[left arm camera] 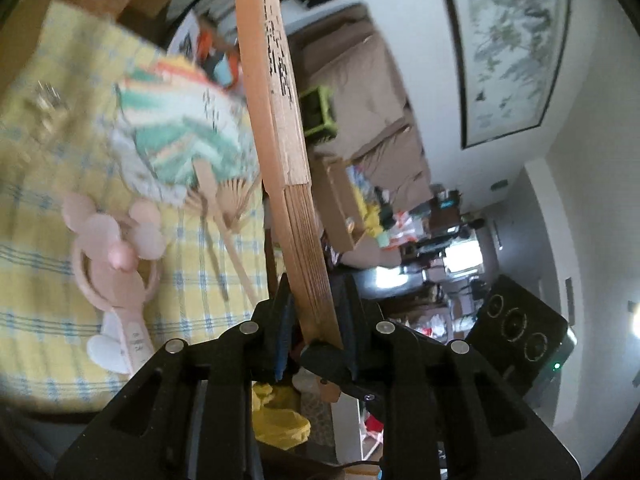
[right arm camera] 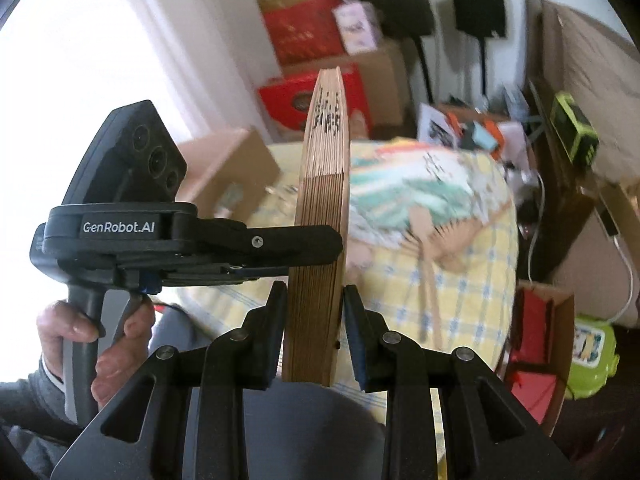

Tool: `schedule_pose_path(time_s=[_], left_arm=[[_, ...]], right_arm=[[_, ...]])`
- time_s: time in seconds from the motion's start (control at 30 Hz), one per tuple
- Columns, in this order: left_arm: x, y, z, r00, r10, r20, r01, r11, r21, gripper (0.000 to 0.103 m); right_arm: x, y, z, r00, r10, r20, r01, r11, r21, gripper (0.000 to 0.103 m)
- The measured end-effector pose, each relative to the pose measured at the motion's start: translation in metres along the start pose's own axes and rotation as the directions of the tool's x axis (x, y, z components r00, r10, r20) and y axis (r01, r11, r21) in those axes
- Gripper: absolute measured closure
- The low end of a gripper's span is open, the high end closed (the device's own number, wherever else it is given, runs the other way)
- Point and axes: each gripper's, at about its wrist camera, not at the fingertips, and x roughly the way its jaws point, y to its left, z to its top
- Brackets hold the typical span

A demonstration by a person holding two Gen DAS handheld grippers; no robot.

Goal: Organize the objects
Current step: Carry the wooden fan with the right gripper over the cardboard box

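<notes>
At the left of the right wrist view, white letters reading "GenRobot.AI" stand on the black body of the left gripper (right arm camera: 316, 240). The folded wooden fan (right arm camera: 320, 208) bears black marks near its top, too blurred to read. The pink handheld fan (left arm camera: 120, 280) carries an illegible handle label.

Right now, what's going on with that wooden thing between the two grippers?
A person holds a folded bamboo fan in both handheld grippers. The left gripper clamps it from the side, and the right gripper grips its lower end. It is above the yellow checked cloth, where an open fan and a pink handheld fan lie.
</notes>
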Motion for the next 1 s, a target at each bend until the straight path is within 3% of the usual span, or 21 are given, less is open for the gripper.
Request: schedule_pose_path(time_s=[0.27,0.53,0.83,1.0], left_arm=[[-0.094,0.016,-0.001,0.982,0.042,0.182,-0.041,0.999,-0.014,0.084],[-0.166,0.063,-0.001,0.94,0.103,0.325,-0.07,0.991,-0.109,0.083],[-0.202,0.121,0.002,0.896,0.166,0.413,-0.072,0.97,-0.233,0.083],[-0.204,0.15,0.011,0.886,0.18,0.428,-0.055,0.956,-0.288,0.083]], right_arm=[[0.018,0.084,0.037,0.998,0.056,-0.016,-0.058,0.982,-0.177,0.075],[0.063,0.152,0.058,0.989,0.131,-0.069,-0.146,0.947,-0.287,0.074],[0.134,0.206,0.071,0.963,0.186,-0.194,-0.243,0.91,-0.335,0.074],[0.16,0.219,0.079,0.953,0.182,-0.243,-0.264,0.894,-0.362,0.074]])
